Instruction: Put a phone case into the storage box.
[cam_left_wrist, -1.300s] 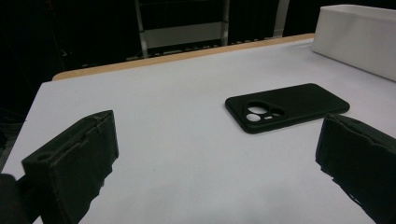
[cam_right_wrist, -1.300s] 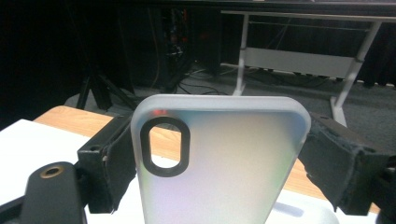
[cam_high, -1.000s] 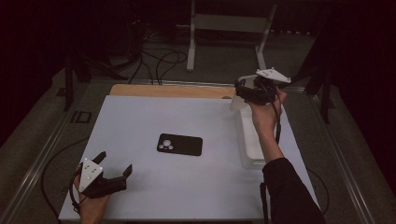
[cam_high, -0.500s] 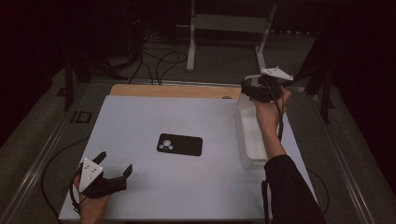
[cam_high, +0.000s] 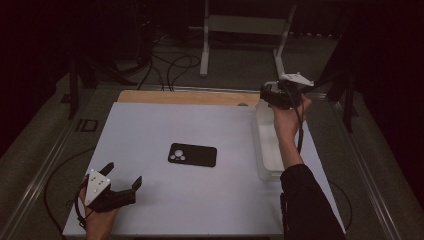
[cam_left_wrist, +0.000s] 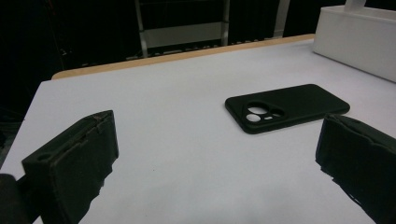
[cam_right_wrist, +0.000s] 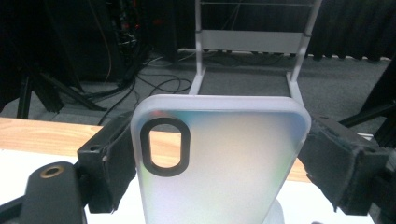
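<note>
A: High view, item one: left gripper (cam_high: 122, 187), black with grey three-cornered plate, at near left corner of white table top (cam_high: 200, 200). Jaws?

B: Spread wide, nothing between. Same in left gripper view: both black pads (cam_left_wrist: 74, 158) well apart over bare white surface.

A: Item two: flat black rectangular phone case with round camera cutouts (cam_high: 192, 154). Location?

B: Lying flat at mid-table, cutouts toward the left in high view; ahead of the left jaws in left gripper view (cam_left_wrist: 287, 106), untouched.

A: Item three: right gripper (cam_high: 275, 95), raised above far end of long white rectangular plastic bin (cam_high: 264, 165) at right edge of table.

B: Clamped across a translucent frosted phone case with dark-rimmed oval camera opening (cam_right_wrist: 224, 163). Case upright between the pads, one pad pressed to each long edge, opening at upper left in right gripper view.

A: Item four: pale wooden board strip (cam_high: 185, 97)?

B: Along far edge of table top, behind the held case.
</note>
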